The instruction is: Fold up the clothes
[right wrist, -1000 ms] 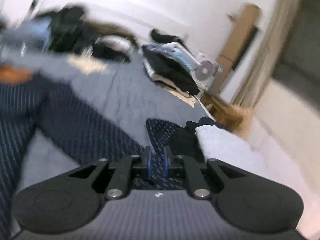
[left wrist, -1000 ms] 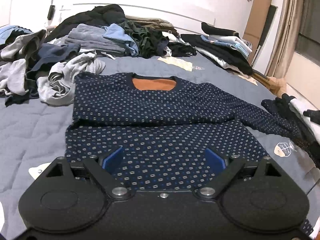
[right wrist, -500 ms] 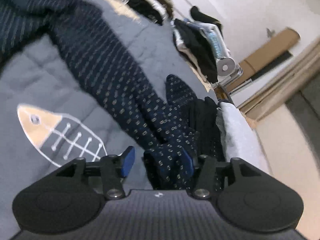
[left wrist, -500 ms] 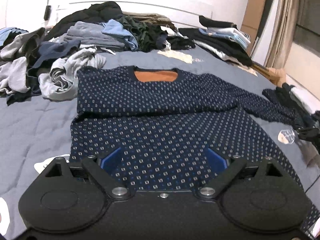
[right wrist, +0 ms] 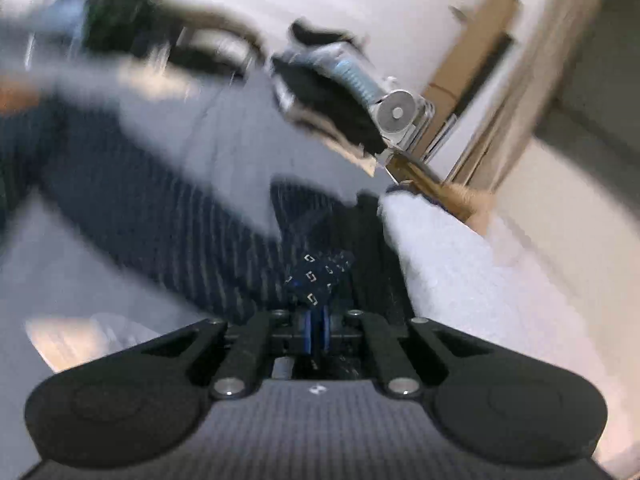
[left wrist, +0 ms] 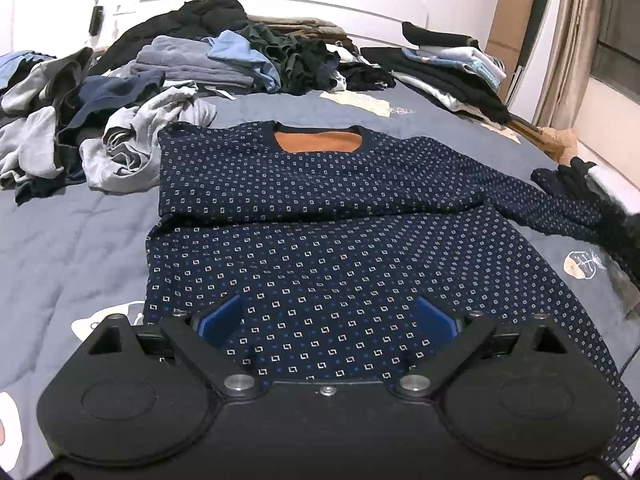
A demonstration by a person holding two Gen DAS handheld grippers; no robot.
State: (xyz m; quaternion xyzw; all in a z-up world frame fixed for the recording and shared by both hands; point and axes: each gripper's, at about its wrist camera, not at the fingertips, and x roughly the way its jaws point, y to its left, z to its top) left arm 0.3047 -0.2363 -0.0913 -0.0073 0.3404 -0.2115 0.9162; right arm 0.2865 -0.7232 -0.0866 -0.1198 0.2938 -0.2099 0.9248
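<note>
A navy sweater (left wrist: 320,216) with a small square pattern and an orange inner collar lies flat on a grey-blue quilted bedspread (left wrist: 72,248), neck toward the headboard. We see its left sleeve folded across the chest, forming a horizontal edge, while its right sleeve (left wrist: 560,208) stretches out toward the bed's right edge.

Our left gripper (left wrist: 328,316) hangs over the sweater's hem with its jaws spread wide; the blue pads (left wrist: 218,318) stand well apart and clamp nothing, with patterned cloth visible between and beyond them.

Our right gripper (right wrist: 316,330) has just been closing, and its blue pads now sit almost together, pinching a bunched fold of the patterned sleeve cuff (right wrist: 316,276). This view is strongly blurred, so finer detail escapes us. Just right of the cuff lies a white towel-like cloth (right wrist: 460,264).

Toward the headboard we note a loose heap of unfolded clothes (left wrist: 132,92) on the left and a neater stack of garments (left wrist: 452,68) on the right. A fish motif (left wrist: 582,266) is printed on the bedspread near the right sleeve. Beige curtains (left wrist: 576,40) hang at the far right.
</note>
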